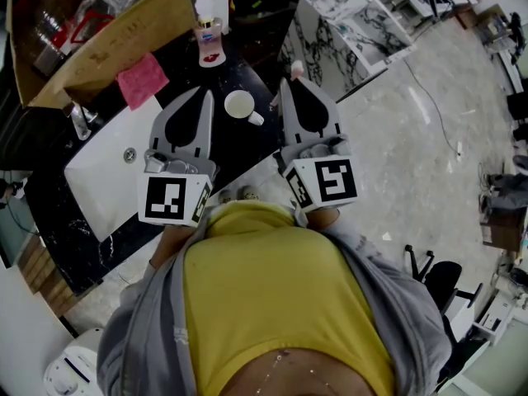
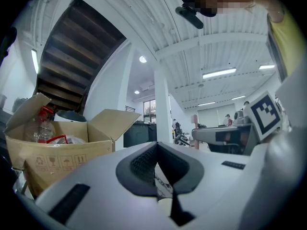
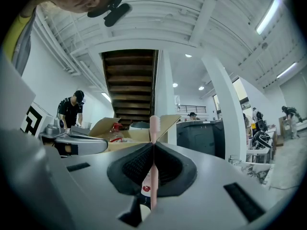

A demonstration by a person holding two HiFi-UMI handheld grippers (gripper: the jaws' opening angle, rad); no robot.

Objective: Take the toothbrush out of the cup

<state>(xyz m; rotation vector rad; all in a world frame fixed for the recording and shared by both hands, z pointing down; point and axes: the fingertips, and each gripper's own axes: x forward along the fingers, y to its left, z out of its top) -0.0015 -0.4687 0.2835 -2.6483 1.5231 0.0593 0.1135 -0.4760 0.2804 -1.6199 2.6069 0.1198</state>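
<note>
A white cup (image 1: 240, 104) stands on the black counter (image 1: 247, 151), between the tips of my two grippers. My right gripper (image 1: 289, 82) is shut on a pink toothbrush (image 3: 154, 128), which stands upright between the pads. Its head sticks up above the jaws, and it shows as a pink tip (image 1: 297, 71) in the head view. The toothbrush is outside the cup, to the cup's right. My left gripper (image 1: 205, 93) hovers to the left of the cup, its jaws meeting at the tips with nothing in them (image 2: 156, 145).
A white sink (image 1: 107, 172) with a faucet (image 1: 78, 120) lies left of the grippers. Behind it are an open cardboard box (image 1: 99, 40), a pink cloth (image 1: 142, 79) and a pump bottle (image 1: 210, 44). A marble-patterned unit (image 1: 346, 31) stands at the right.
</note>
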